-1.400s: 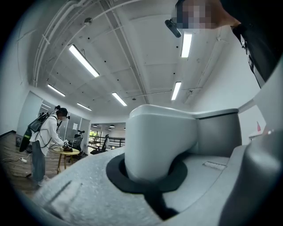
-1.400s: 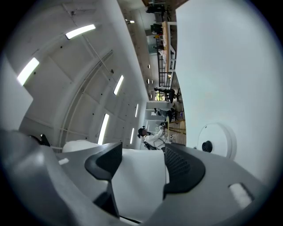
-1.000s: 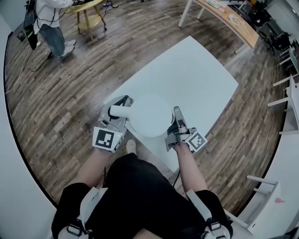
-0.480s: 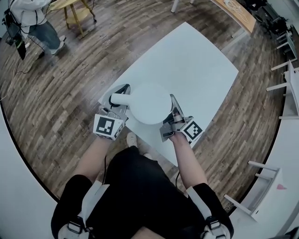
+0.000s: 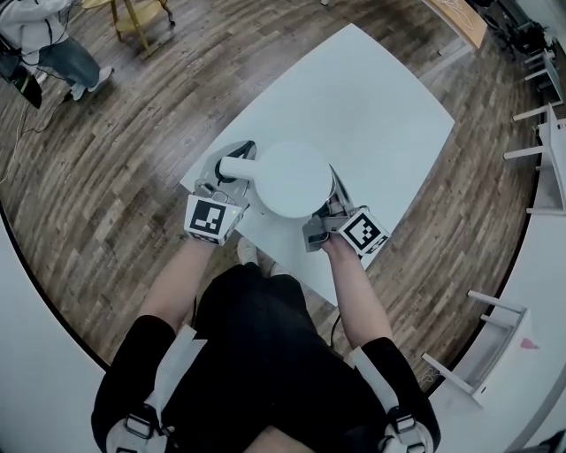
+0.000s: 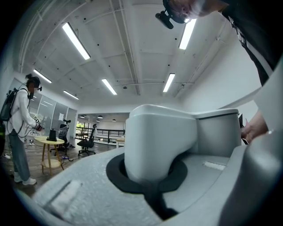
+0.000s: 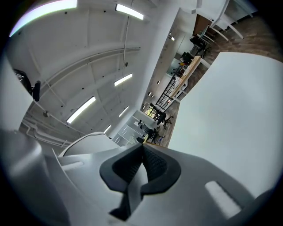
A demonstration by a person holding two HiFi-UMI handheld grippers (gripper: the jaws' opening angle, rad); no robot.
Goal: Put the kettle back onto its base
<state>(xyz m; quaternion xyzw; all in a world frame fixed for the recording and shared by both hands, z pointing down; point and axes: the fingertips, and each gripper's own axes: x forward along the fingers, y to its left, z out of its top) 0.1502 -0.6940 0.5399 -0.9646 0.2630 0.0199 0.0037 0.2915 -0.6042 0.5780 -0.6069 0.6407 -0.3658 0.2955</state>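
The white kettle [image 5: 292, 180] shows from above as a round lid over the near corner of the white table [image 5: 380, 106]. My left gripper [image 5: 232, 165] is shut on its handle [image 5: 239, 167]. The left gripper view shows the handle [image 6: 161, 137] clamped between the dark pads [image 6: 116, 170]. My right gripper [image 5: 334, 196] sits against the kettle's right side. Its jaws have just closed on nothing, and in the right gripper view this gripper [image 7: 139, 170] has the kettle's body [image 7: 84, 145] to its left. No base is in view.
Wood floor [image 5: 115, 150] surrounds the table. A person [image 5: 40, 40] stands at the far upper left beside a wooden stool [image 5: 133, 13]. White furniture [image 5: 541, 115] lines the right edge, and a wooden desk [image 5: 460, 18] stands at the top right.
The kettle and both grippers have shifted farther in over the table's near corner. The right gripper has drawn in close against the kettle's side.
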